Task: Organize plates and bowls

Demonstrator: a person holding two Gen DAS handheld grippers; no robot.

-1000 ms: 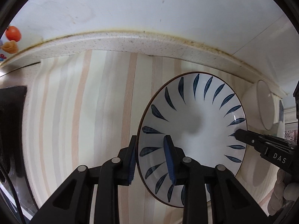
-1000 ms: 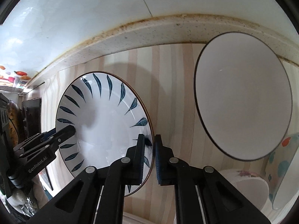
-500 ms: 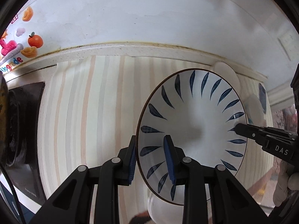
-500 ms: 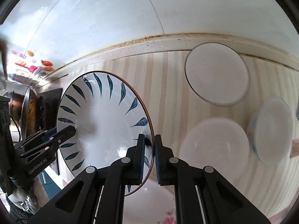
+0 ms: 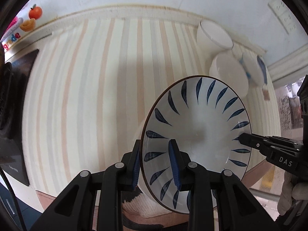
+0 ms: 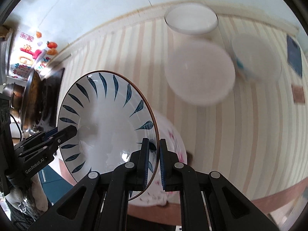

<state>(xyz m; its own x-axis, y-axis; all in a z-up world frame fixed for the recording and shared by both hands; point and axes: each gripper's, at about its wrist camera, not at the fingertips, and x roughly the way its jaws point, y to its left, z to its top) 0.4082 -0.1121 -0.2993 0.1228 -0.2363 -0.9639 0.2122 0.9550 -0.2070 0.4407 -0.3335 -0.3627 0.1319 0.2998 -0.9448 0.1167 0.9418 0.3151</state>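
We hold the blue-leaf plate (image 5: pixel 196 134) between both tools, lifted clear above the striped bench (image 5: pixel 86 96). Left hand-held gripper (image 5: pixel 156 165) is clamped on the plate's left rim: one blue pad sits inside on the leaf pattern, the other outside under the rim. Right hand-held gripper (image 6: pixel 154 163) is clamped on the opposite, right rim, jaws nearly together with the thin edge pinched between the pads. In the left wrist view the right tool's finger tip reaches in from the right and touches the plate's right edge; in the right wrist view the left tool does the same from the left. The plate is tilted in both views, with its face towards each camera.

Below the plate, partly hidden, a floral bowl (image 6: pixel 173 140) lies just beside the right pads. Far right on the bench: a white bowl (image 6: pixel 200 73), a white cup (image 6: pixel 190 17) at the far edge by the wall, and a blue-spotted bowl (image 6: pixel 256 57), all blurred. A dark stove (image 5: pixel 17 105) is at the left, with fruit stickers (image 5: pixel 30 19) on the far wall.
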